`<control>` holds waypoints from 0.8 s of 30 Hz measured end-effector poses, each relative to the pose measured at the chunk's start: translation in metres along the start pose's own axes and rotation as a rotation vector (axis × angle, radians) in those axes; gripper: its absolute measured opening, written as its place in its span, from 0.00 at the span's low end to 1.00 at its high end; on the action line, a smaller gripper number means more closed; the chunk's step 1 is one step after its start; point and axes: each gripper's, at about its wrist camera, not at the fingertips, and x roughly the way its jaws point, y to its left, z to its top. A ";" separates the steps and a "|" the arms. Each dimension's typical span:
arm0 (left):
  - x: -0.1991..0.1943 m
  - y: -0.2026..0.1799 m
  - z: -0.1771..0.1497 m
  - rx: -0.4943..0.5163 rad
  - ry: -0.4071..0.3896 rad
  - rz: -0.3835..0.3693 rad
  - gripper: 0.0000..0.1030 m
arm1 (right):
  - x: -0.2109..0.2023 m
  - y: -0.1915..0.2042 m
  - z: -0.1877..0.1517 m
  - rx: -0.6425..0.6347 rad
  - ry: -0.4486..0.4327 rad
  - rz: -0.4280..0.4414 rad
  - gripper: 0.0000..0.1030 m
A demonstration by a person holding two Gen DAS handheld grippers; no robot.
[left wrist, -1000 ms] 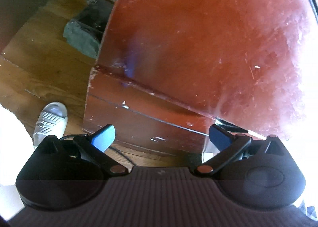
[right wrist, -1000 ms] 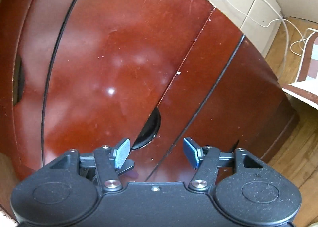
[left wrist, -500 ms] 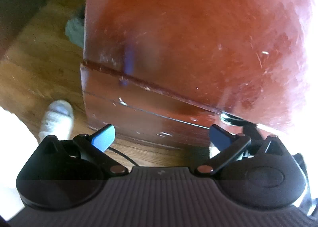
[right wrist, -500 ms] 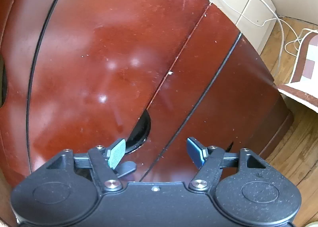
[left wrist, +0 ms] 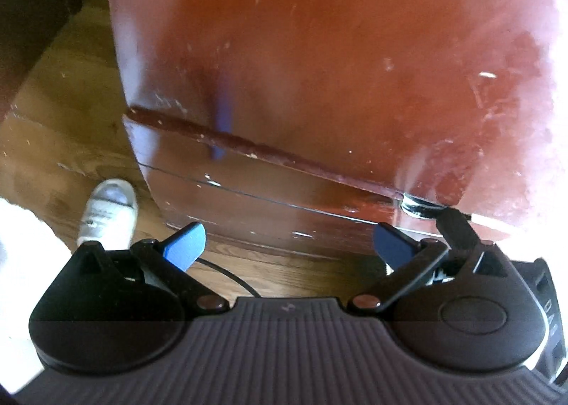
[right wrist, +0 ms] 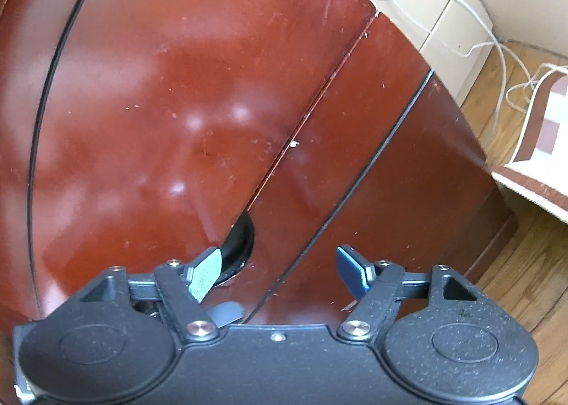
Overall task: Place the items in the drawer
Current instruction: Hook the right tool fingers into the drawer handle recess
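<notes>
A glossy red-brown wooden cabinet [right wrist: 177, 103] fills the right wrist view, with dark seams between its drawer fronts. A dark half-round finger cut-out [right wrist: 239, 238] sits at one seam. My right gripper [right wrist: 280, 273] is open and empty, its left fingertip [right wrist: 206, 275] right at the cut-out. In the left wrist view the same cabinet [left wrist: 337, 67] shows its side and base. My left gripper [left wrist: 289, 245] is open and empty, close to the cabinet's lower edge. The right gripper's finger [left wrist: 458, 227] shows at the right. No items for the drawer are in view.
Wooden floor [left wrist: 71, 103] lies left of the cabinet, with a white slipper [left wrist: 106, 213] and a thin black cable [left wrist: 230, 277]. In the right wrist view, white cables [right wrist: 497, 50] run over a pale wall unit [right wrist: 443, 14], and a brown-and-white mat [right wrist: 543, 163] lies at the right.
My left gripper has swung right and closer to the cabinet; the green object on the floor has left the view. My right gripper has moved nearer the cut-out. Both stay open.
</notes>
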 end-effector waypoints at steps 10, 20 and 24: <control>0.021 0.003 0.008 -0.069 0.042 0.000 1.00 | 0.013 -0.002 0.003 -0.024 0.023 -0.026 0.78; 0.010 -0.004 0.013 -0.026 0.036 0.059 1.00 | 0.010 -0.012 0.004 -0.021 0.003 -0.024 0.83; 0.010 -0.001 0.013 -0.048 0.060 0.057 1.00 | 0.011 -0.007 0.005 -0.043 0.007 -0.045 0.83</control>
